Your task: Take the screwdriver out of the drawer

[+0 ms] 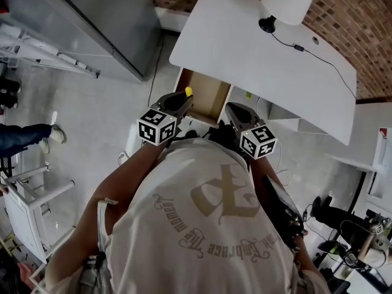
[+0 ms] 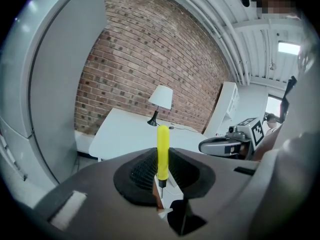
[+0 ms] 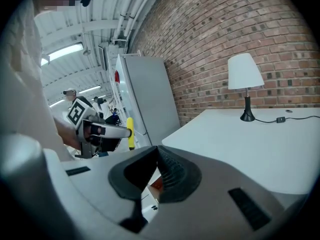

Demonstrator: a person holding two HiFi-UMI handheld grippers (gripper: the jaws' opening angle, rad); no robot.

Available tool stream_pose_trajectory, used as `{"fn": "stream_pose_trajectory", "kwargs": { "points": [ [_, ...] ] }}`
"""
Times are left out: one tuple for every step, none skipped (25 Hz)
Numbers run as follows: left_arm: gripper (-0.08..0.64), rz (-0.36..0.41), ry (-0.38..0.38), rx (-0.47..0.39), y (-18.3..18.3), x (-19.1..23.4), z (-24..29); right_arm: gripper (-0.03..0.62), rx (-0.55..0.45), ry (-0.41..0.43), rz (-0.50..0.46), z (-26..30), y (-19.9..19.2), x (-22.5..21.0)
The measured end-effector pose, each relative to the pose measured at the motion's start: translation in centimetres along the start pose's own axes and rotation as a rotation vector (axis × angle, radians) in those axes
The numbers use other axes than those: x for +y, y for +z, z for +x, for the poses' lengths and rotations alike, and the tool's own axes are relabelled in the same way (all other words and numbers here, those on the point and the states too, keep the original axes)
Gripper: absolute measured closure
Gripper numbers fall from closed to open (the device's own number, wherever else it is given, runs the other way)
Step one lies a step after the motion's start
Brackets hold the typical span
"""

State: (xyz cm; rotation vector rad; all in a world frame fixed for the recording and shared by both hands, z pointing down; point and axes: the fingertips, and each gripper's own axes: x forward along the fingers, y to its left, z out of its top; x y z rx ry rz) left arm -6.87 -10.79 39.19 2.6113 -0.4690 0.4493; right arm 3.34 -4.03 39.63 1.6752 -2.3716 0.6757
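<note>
**Yellow screwdriver pinched upright in the left gripper, in front of the open drawer**

Closest to me is the person's pale printed T-shirt [image 1: 208, 225], with both arms reaching forward from under it. The left gripper [image 1: 182, 100] has its jaws closed partway on the screwdriver [image 1: 188, 92]. In the left gripper view the black ribbed pads [image 2: 145, 169] press on the tool from both sides. The screwdriver [image 2: 162, 151] stands upright there, its yellow handle rising above the jaws and the thin metal shaft pointing down between them.

The right gripper [image 1: 237, 111] is held just beside the left one at much the same height. Its jaws [image 3: 156, 156] meet at the tips with nothing between them (only a small wedge of floor and drawer shows under the pads). From that side, the left gripper [image 3: 102, 131] shows with the yellow handle [image 3: 130, 132] sticking up at its tip.

Just beyond the two grippers is the drawer [image 1: 211, 94], pulled out from under the desk [image 1: 257, 54], its brown inside bare where I can see it. In the head view the screwdriver shows at the drawer's near left corner.

Further back on the white desktop stands a table lamp [image 1: 286, 2] with a white shade and a black base, and a thin black cable [image 1: 306, 52] trails from it. Behind the desk is the brick wall [image 1: 355, 17], and a grey cabinet [image 1: 104, 23] stands off to the left.
</note>
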Motion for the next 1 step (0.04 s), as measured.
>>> {"fn": "stream_pose_trajectory", "kwargs": {
  "points": [
    [0.494, 0.0, 0.001, 0.003, -0.09, -0.04, 0.15, 0.586, 0.001, 0.001, 0.001, -0.01, -0.1, -0.13]
  ]
}}
